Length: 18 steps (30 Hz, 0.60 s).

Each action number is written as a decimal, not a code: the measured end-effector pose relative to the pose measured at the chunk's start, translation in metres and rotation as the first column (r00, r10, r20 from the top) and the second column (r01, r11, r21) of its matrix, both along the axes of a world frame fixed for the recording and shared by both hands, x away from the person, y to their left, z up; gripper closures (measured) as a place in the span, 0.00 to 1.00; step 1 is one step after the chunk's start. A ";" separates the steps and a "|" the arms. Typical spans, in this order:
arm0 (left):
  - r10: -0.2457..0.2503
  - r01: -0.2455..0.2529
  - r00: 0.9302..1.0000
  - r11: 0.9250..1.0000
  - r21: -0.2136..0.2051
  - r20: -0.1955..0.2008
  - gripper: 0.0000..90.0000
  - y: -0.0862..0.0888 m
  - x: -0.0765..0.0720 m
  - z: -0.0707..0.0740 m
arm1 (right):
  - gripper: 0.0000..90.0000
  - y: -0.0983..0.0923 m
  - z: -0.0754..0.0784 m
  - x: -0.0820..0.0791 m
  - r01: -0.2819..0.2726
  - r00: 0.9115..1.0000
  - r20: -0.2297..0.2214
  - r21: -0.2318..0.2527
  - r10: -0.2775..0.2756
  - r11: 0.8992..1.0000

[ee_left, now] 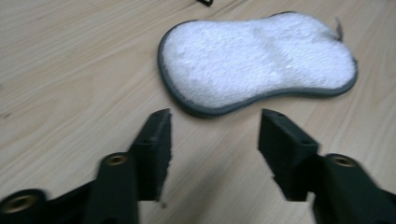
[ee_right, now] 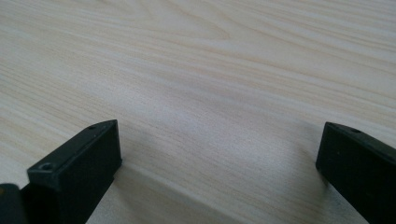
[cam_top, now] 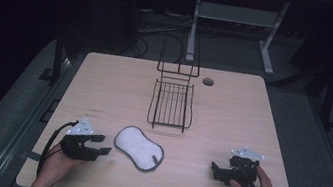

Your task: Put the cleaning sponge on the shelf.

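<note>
Dark floor surrounds the pale wooden desk (cam_top: 106,79), where a black wire rack (cam_top: 171,102) stands toward the far edge, at its middle. Near the front edge, left of centre, lies the white scrub pad (ee_left: 257,60), flat. The left gripper (ee_left: 215,135) faces it, jaws spread and empty; it should probably advance low, straddling the grey rim before closing. The right gripper (ee_right: 219,144) rests toward the front right corner, jaws wide apart.

A light wooden table (cam_top: 104,89) carries a white grey-edged pad (cam_top: 138,148) and a black wire rack (cam_top: 171,105).
</note>
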<state>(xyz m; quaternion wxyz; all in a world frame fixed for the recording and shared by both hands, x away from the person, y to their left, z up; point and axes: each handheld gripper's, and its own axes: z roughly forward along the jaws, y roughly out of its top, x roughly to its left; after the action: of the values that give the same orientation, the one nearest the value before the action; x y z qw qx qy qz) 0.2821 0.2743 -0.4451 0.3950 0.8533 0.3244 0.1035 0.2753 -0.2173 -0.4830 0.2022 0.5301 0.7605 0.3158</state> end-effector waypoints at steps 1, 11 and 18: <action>-0.002 0.002 1.000 1.000 -0.002 0.001 0.61 -0.002 0.001 0.002 | 0.00 0.000 0.000 0.000 0.001 1.000 -0.001 0.001 -0.001 1.000; -0.030 0.029 0.998 0.999 -0.023 -0.046 0.99 -0.015 0.018 0.014 | 0.00 0.000 0.000 0.000 0.000 1.000 -0.001 0.000 0.000 1.000; -0.043 0.042 0.998 0.999 -0.014 -0.037 1.00 -0.026 0.030 0.018 | 0.00 0.000 0.000 0.000 0.001 1.000 0.000 0.001 -0.001 1.000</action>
<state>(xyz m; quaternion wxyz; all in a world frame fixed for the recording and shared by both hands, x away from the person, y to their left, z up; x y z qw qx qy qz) 0.3123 0.2484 -0.4267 0.3965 0.8591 0.3143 0.0768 0.2753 -0.2172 -0.4830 0.2020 0.5304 0.7603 0.3159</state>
